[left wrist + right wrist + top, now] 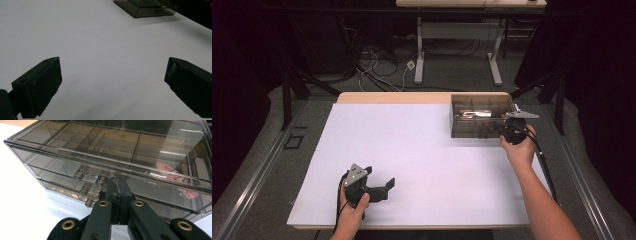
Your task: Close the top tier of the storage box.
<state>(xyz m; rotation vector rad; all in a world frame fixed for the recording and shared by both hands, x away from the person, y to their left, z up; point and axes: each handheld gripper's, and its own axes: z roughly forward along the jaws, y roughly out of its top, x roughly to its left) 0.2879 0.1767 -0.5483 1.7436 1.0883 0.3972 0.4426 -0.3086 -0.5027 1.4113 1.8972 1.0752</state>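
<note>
Black jaws of the right tool stand pressed together with nothing between them, their tips at the front of the smoked, see-through plastic drawer box, just beside the upper clear bar handle. That box sits at the far right corner of the white tabletop, its drawers looking pushed in. The step in hand seems to be opening a drawer, and closed jaws cannot take the handle: to do it well, the jaws should part, slide over the bar between its two posts, close, then draw straight back and level so the light box does not skid. The right hand reaches forward with the forearm stretched out and the tool pointing at the box front. Near the front edge of the tabletop, well apart from the box, the left tool hangs low in the left hand, jaws spread wide and holding nothing, aimed across the tabletop toward the box.
</note>
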